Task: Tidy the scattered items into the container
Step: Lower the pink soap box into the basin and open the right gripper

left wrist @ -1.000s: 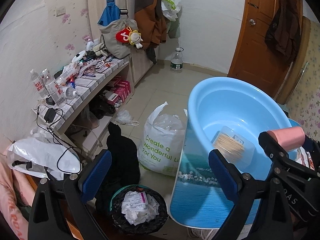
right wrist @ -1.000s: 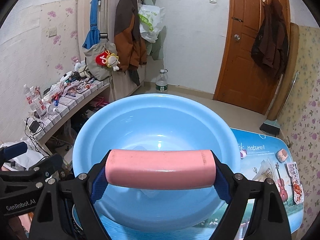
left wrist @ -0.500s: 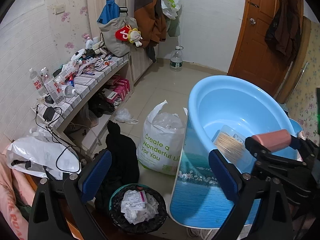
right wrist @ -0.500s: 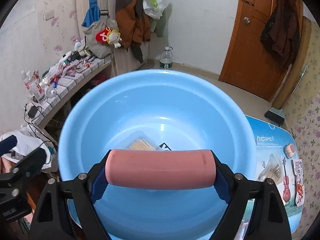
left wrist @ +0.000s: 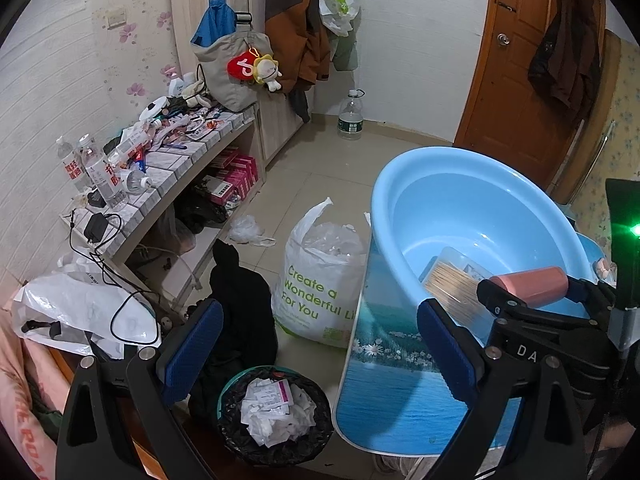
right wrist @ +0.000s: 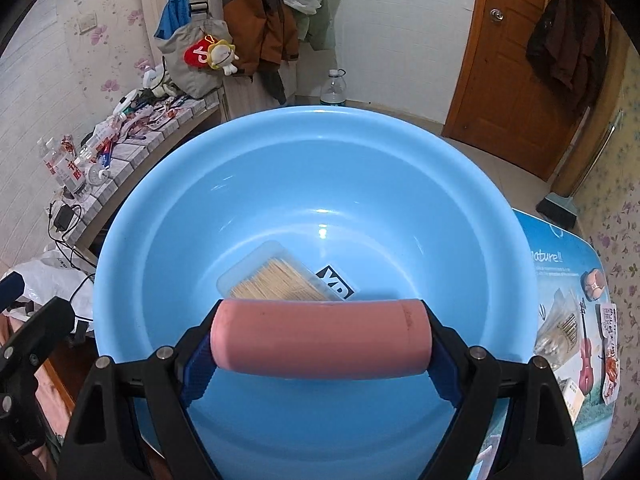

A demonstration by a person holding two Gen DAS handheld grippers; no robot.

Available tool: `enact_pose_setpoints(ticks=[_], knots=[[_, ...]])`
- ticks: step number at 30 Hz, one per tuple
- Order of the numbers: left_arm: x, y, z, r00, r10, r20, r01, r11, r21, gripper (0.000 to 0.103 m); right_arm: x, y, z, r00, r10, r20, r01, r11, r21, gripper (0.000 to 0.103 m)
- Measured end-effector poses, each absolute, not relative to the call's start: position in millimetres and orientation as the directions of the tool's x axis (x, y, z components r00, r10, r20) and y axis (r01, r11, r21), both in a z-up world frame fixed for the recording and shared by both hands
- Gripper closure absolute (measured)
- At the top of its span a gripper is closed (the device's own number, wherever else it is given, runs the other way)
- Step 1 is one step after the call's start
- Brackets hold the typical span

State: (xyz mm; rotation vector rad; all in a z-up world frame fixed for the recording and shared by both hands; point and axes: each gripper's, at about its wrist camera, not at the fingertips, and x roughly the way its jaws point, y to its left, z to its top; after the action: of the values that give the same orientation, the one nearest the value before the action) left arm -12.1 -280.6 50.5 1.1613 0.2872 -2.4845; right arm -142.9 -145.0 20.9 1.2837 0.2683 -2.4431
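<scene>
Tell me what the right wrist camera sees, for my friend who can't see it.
A pink cylinder is clamped lengthwise between the right gripper's fingers, over a big blue basin. A clear box of toothpicks lies on the basin's bottom.

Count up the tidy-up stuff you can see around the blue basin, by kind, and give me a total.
Clear plastic box of wooden toothpicks, lying in the blue plastic basin: 1
Pink cylindrical container, held across the right gripper above the basin: 1
Clear packets still on the printed table: 1, possibly more
Total: at least 3
</scene>
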Motion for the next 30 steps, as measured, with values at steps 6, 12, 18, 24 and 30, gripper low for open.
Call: enact_pose_setpoints(ticks=[6,12,18,24,30], knots=[[-11.2,-276.5,50.9,-0.588,-0.246,-0.771,0.414,-0.91,-0.025,0.004,-140.1,-144.3,21.8,-0.51,-0.231,-0.829,0.4,-0.916,0.009,0.013],[-10.8,-273.4,51.3,-0.587,-0.249,-0.77,0.415,-0.91,-0.023,0.004,-134.1,-142.6,31.5,-0.561,-0.253,-0.788,0.425,-0.905,-0.012,0.006],[-7.2,-270.5,56.3,-0.588,-0.257,-0.767,0.419,-0.908,-0.017,0.004,-128.1,-137.9,37.4,-0.576,-0.273,-0.77,0.438,-0.899,-0.008,0.006],[-3.5,-258.8,62.4,-0.592,-0.259,-0.763,0.409,-0.912,-0.007,0.004,-118.3,-122.8,43.9,-0.583,-0.288,-0.76,0.431,-0.902,0.011,0.006],[-1.4,-241.9,70.1,-0.605,-0.254,-0.754,0.388,-0.922,-0.001,0.004,-101.8,-103.3,62.2,-0.615,-0.323,-0.719,0.443,-0.896,0.023,0.006]])
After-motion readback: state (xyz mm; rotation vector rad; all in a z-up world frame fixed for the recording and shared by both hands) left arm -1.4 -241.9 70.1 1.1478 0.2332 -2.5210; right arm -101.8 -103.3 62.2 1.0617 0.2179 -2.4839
